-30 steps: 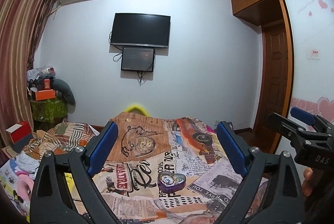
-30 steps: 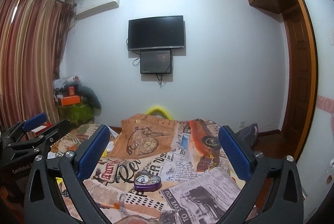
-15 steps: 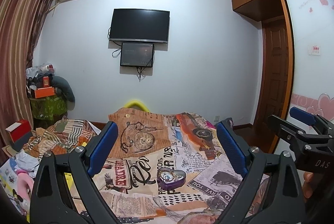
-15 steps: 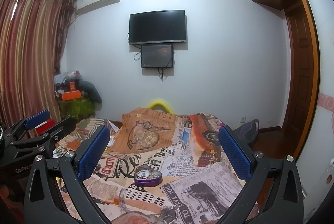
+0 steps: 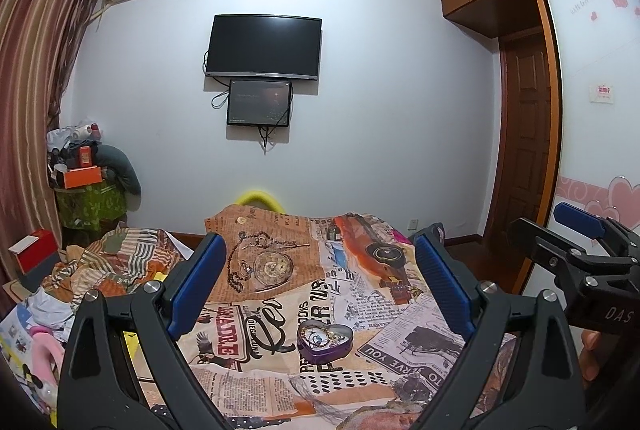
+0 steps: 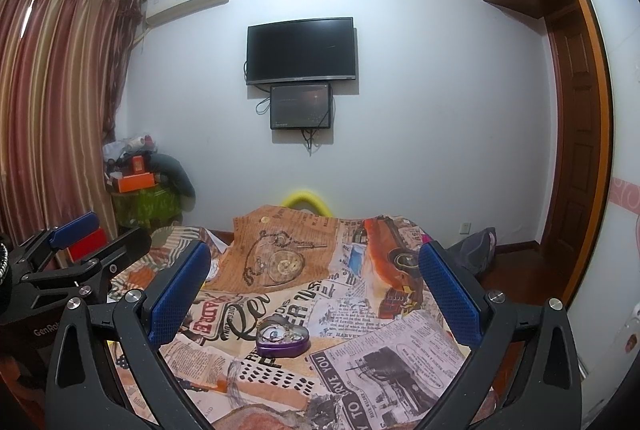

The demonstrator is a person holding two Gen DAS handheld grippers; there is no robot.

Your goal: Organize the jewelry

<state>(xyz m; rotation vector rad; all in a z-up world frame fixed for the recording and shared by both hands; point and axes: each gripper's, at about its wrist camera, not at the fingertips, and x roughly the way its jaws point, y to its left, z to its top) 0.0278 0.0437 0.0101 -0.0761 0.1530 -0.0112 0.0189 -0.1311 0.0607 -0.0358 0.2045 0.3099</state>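
A purple heart-shaped tin [image 5: 325, 344] with jewelry in it lies open on a bed covered by a newspaper-print cloth [image 5: 256, 342]. It also shows in the right wrist view [image 6: 283, 340]. My left gripper [image 5: 320, 290] is open and empty, held above the bed short of the tin. My right gripper [image 6: 316, 290] is open and empty too, at a like distance. Each gripper shows at the edge of the other's view: the right one [image 5: 576, 250], the left one [image 6: 80, 254].
A crumpled striped blanket [image 5: 116, 262] lies at the bed's left. A green stand with boxes and clothes [image 5: 90, 189] is in the left corner. A TV [image 5: 262, 45] hangs on the far wall. A wooden door [image 5: 524, 149] and wardrobe are to the right.
Both views have tilted up a little and the tin sits lower in the frame. Both grippers stay open and empty.
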